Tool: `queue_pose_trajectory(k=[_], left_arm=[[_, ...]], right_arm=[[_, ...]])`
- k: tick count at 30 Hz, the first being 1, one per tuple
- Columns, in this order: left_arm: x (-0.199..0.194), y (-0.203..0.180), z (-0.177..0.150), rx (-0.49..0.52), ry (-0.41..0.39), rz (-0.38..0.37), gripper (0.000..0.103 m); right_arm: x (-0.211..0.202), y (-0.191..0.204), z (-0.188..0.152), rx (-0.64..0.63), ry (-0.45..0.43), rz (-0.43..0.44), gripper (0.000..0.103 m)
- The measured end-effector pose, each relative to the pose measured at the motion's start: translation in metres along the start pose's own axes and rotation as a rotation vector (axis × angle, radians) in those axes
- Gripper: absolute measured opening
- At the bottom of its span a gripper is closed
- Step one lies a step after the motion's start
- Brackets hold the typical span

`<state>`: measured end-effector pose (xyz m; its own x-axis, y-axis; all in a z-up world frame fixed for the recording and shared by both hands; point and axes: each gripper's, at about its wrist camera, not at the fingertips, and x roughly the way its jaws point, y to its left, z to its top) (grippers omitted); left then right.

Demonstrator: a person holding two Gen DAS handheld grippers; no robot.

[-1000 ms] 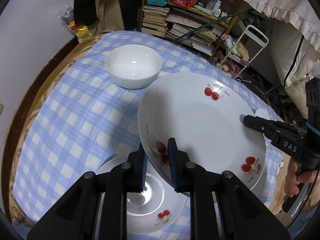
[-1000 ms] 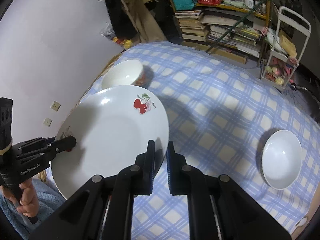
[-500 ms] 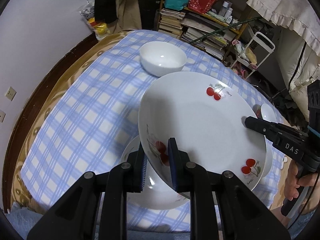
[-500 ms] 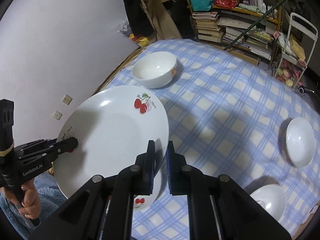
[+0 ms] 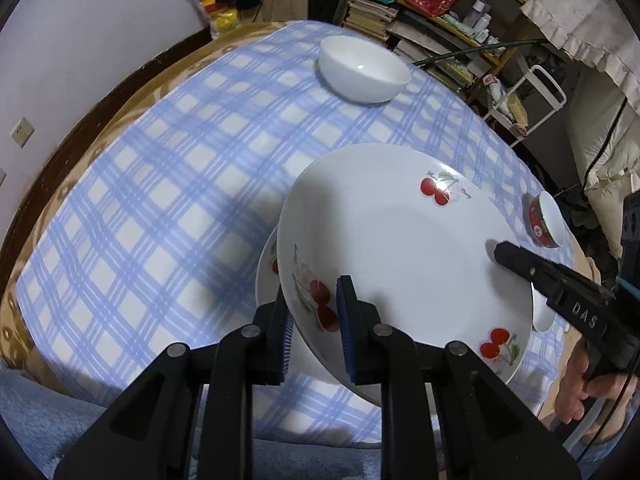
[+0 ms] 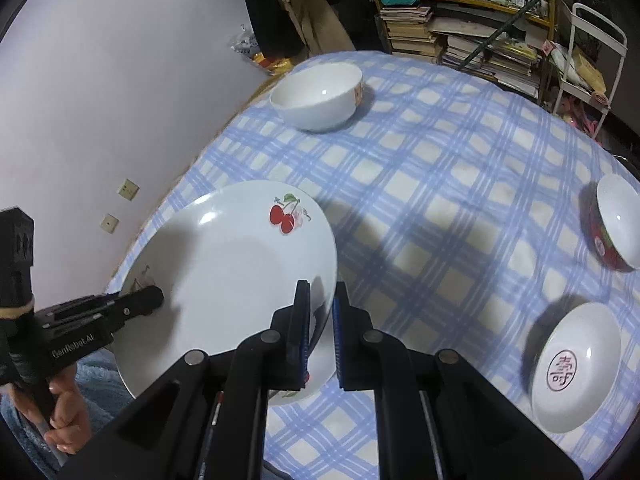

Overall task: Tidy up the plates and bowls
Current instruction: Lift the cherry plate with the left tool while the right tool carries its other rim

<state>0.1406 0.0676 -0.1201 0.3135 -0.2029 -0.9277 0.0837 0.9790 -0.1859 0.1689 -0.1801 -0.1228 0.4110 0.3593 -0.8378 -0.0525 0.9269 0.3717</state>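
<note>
Both grippers have the same plate! The left gripper (image 5: pixel 314 320) pinches the near rim of the glossy white cherry plate (image 5: pixel 396 248) between ribbed blue pads, and the right gripper (image 6: pixel 320 320) is clamped tight on the opposite edge, jaws nearly together. The plate hangs tilted over the near left part of the table, directly above a second cherry-print plate (image 5: pixel 267 268) lying flat on the soft blue-checked tablecloth (image 6: pixel 440 200). Far across the cloth sits a round, smooth white bowl (image 6: pixel 318 96). Out to the right: a red-sided bowl (image 6: pixel 614 226), and nearer, a shallow white dish with a red character (image 6: pixel 576 366). Cluttered bookshelves (image 6: pixel 460 36) stand beyond the table.
</note>
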Motion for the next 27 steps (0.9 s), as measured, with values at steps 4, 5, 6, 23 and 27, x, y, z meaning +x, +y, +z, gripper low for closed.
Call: queue_pose_trajectory(k=[4,5,6,23,27], left_arm=[[0.005,0.006,-0.005,-0.013,-0.003,0.012,0.020],[0.008,0.008,-0.006,-0.025,0.003,0.008,0.020],[0.012,0.011,-0.007,-0.039,0.013,0.007,0.020],[0.045,0.015,-0.011,-0.060,0.072,0.045,0.020],[0.050,0.018,-0.010,-0.070,0.084,0.047,0.022]], right_arm=[[0.014,0.001,-0.011,0.003,0.014,-0.003,0.012],[0.018,0.000,-0.013,0.015,0.021,0.007,0.012],[0.022,-0.001,-0.014,0.018,0.023,0.011,0.012],[0.060,-0.011,-0.026,0.042,0.073,0.026,0.012],[0.062,-0.009,-0.027,0.035,0.064,0.016,0.012]])
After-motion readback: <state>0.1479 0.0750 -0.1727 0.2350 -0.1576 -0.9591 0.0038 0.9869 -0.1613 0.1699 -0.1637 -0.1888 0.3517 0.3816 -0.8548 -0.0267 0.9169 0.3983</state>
